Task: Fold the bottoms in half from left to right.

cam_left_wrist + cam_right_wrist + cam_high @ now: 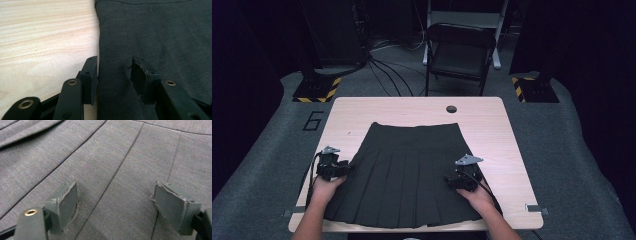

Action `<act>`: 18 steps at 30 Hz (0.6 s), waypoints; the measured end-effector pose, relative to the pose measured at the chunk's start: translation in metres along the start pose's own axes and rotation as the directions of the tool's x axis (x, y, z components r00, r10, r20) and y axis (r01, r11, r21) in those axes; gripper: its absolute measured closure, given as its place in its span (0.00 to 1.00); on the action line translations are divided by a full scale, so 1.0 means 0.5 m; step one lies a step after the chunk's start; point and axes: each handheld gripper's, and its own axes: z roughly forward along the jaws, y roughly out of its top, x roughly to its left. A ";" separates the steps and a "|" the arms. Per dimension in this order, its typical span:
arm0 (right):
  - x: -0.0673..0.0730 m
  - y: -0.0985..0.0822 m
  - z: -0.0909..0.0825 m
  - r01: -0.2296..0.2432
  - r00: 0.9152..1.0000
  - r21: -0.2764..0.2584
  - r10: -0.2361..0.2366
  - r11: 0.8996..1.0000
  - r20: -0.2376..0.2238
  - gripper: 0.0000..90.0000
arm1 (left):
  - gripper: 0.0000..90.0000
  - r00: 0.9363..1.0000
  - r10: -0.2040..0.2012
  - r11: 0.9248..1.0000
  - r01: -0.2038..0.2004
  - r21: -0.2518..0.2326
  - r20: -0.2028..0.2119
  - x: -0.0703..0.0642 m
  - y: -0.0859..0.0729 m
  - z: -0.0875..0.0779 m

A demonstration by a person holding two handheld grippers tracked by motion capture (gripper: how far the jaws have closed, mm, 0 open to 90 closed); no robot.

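Jaws of the left gripper [113,77] stand part-way apart and straddle the left side edge of the dark pleated skirt [155,37]: one jaw sits over the bare wood just beside the cloth, the other rests over the fabric, and a strip of the skirt's edge lies in the gap between them. The pads do not press on the cloth, so nothing is held. Jaws of the right gripper [115,205] are spread wide above the skirt [117,157], with a pleat line running up between them; whether the tips touch the fabric cannot be told, and they grip nothing.

From the high view, the left gripper [343,169] sits at the skirt's left edge, about halfway down its length, held in the person's left hand [325,189]. The right gripper [453,180] lies over the right part of the skirt, nearer the hem, held in the right hand [480,196].

Spread flat, the skirt [404,175] covers the middle of the pale wooden counter [507,135], with its narrow waistband toward the far side and its wide hem near the front edge, close to the person. A small round hole [451,108] is set in the counter beyond the waistband. Farther off, a folding chair [459,52] stands on the grey floor behind the counter.
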 end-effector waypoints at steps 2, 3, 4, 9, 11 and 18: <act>0.000 0.000 0.000 0.000 1.000 0.001 0.000 1.000 0.000 0.21 | 0.67 1.000 0.010 1.000 -0.010 0.009 -0.008 -0.002 0.000 -0.001; 0.000 0.000 0.000 0.000 1.000 -0.001 0.000 1.000 0.000 0.21 | 0.69 1.000 0.014 1.000 -0.014 0.010 -0.009 -0.002 0.000 0.000; 0.000 0.000 0.000 0.000 1.000 -0.001 0.000 1.000 0.000 0.21 | 0.70 1.000 0.015 1.000 -0.015 0.010 -0.006 -0.002 -0.001 0.000; -0.001 0.000 0.000 0.003 1.000 0.001 -0.003 1.000 0.001 0.21 | 0.72 1.000 0.000 1.000 0.000 0.005 0.002 0.001 -0.003 0.002; 0.000 0.000 0.000 0.002 1.000 0.001 -0.002 1.000 0.001 0.21 | 0.72 1.000 0.002 1.000 -0.002 0.007 0.001 0.003 -0.003 0.003; -0.001 0.000 0.000 0.004 1.000 0.001 -0.004 1.000 0.002 0.21 | 0.70 0.998 -0.055 0.998 0.055 -0.002 0.032 0.015 -0.013 0.008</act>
